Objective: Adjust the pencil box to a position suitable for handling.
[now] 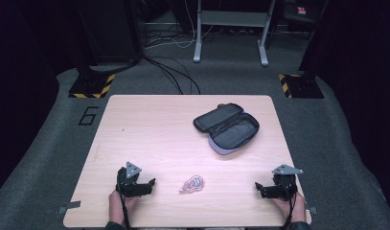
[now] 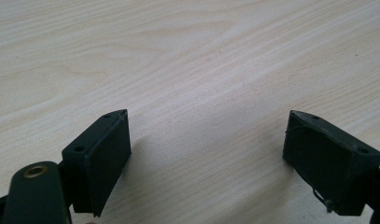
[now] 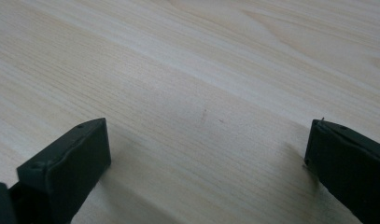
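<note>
Nearest me, my left gripper (image 1: 152, 184) and right gripper (image 1: 258, 187) rest low on the pale wooden table (image 1: 149, 129), both spread wide, gripping nothing. Between them lies a small pink-and-blue coiled cable (image 1: 192, 183), untouched. Farther off sits an open dark fabric zip pouch (image 1: 226, 126)

The high view looks forward and down from above the person's side of the table (image 1: 149, 129), far enough back to take in the whole wooden top and the grey floor beyond its far edge. The left gripper view sits low and close over the table (image 2: 187, 60), looking along the left gripper (image 2: 206, 140), its jaws spread wide. The right gripper view lies equally near the table (image 3: 201, 60), facing along the right gripper (image 3: 208, 149). All three views share the table's pale wood grain near its front edge.
</note>
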`<action>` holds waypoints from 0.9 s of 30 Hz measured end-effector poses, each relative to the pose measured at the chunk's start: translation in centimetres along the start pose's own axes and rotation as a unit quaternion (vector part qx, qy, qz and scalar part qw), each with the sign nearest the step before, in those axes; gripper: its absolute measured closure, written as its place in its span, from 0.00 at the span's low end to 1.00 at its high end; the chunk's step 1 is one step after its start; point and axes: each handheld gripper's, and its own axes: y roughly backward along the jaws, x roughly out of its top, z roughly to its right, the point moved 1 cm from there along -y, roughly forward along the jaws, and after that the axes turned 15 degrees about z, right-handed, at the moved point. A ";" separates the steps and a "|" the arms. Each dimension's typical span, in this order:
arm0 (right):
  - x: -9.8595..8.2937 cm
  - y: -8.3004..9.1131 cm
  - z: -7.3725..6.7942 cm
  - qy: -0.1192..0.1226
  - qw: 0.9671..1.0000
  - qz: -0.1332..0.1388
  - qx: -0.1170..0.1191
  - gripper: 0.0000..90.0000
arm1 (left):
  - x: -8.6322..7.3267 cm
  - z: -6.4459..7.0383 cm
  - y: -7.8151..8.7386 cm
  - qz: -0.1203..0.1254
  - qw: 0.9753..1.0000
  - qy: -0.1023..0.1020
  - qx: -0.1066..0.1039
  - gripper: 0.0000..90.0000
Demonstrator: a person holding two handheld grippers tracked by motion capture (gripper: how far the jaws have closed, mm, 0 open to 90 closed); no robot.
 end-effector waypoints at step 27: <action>0.0 0.1 0.2 -0.011 1.000 -0.001 -0.012 0.00 | 1.1 1.7 0.1 0.026 0.998 0.030 -0.050 0.12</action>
